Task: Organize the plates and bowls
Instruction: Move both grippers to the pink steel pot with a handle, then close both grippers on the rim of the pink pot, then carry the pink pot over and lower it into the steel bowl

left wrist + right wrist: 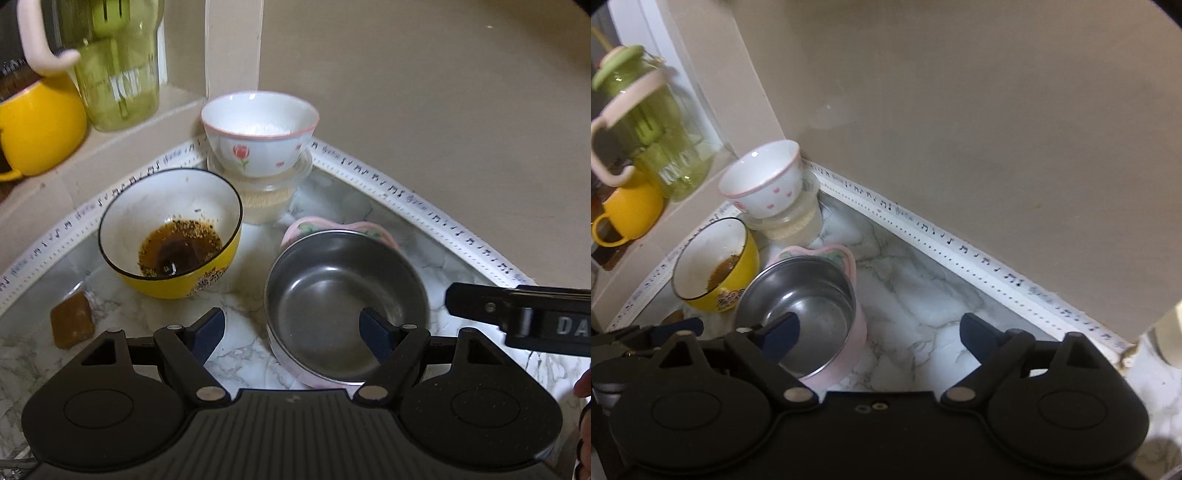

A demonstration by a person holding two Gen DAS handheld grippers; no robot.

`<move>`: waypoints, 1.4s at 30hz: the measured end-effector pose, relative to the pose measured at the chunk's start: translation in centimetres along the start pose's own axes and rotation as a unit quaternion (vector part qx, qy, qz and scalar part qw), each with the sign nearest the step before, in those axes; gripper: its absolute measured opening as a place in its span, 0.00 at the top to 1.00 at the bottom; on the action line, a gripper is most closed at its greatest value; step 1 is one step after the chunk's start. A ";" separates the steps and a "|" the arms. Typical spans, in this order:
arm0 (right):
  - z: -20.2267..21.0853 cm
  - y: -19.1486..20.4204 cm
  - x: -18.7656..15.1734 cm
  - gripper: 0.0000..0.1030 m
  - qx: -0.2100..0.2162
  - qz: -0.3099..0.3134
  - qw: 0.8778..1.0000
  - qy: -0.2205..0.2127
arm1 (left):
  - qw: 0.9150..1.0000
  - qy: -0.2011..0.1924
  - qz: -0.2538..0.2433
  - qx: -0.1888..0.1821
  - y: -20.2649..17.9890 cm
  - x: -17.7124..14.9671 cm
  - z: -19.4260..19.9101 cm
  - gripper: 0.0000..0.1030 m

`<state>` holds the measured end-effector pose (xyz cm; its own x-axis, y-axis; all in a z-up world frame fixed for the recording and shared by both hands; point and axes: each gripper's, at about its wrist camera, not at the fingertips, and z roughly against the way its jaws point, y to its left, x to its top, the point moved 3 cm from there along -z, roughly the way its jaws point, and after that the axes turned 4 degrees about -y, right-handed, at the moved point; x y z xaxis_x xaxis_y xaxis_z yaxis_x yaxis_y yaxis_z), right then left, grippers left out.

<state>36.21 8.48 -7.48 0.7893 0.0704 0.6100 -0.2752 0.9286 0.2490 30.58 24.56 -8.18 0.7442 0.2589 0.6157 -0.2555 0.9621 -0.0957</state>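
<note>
I am at the start of a pick: both my grippers hang over the corner of the marble counter (251, 354) where the bowls are gathered, and neither has hold of anything. My left gripper (293, 334) is spread wide, its right finger over the near side of the steel bowl (343, 306) and its left finger over bare counter. My right gripper (879, 332) is just as wide, with its left finger above the steel bowl's inside and its right finger well off over the marble.

The steel bowl is empty, dull grey inside, and sits nested in a pink bowl (846, 354) with a wavy rim. Beside it stands a yellow bowl (170, 236), white inside, with dark brown dregs and flecks at the bottom. In the corner a white bowl with a red flower (260, 138) rests on a clear lidded tub (266, 199).

My next move, as I judge it, is to straddle the steel bowl's rim and close on it; whether either finger already touches the rim I cannot quite tell. The yellow bowl's dregs call for level handling.
</note>
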 end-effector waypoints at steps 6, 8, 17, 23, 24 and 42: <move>-3.0 0.4 0.2 0.24 -0.001 -0.017 0.999 0.028 | 1.000 0.010 0.009 0.003 0.6 0.1 -2.2 0.25; -3.7 0.3 0.2 0.29 -0.002 -0.020 0.999 0.034 | 1.000 0.013 0.013 0.003 0.8 0.2 -2.6 0.33; -6.1 0.2 0.0 0.63 0.005 -0.030 0.998 0.058 | 0.999 0.029 0.028 -0.003 1.5 0.2 -3.8 0.63; -6.3 0.8 -0.2 0.80 0.014 -0.020 0.998 0.059 | 0.999 0.029 0.025 0.003 1.4 0.3 -4.0 0.79; -6.2 1.0 -0.2 0.84 0.016 -0.017 0.998 0.059 | 0.999 0.030 0.022 0.008 1.4 0.3 -4.0 0.82; -4.0 1.3 -0.9 0.92 -0.020 0.018 0.998 0.053 | 0.999 0.028 -0.006 0.021 -0.2 -0.1 -1.9 0.94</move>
<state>37.33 11.09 -10.75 0.8330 0.1409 0.5351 -0.2847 0.9384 0.1961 31.70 24.45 -9.73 0.7812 0.2521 0.5711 -0.2707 0.9611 -0.0539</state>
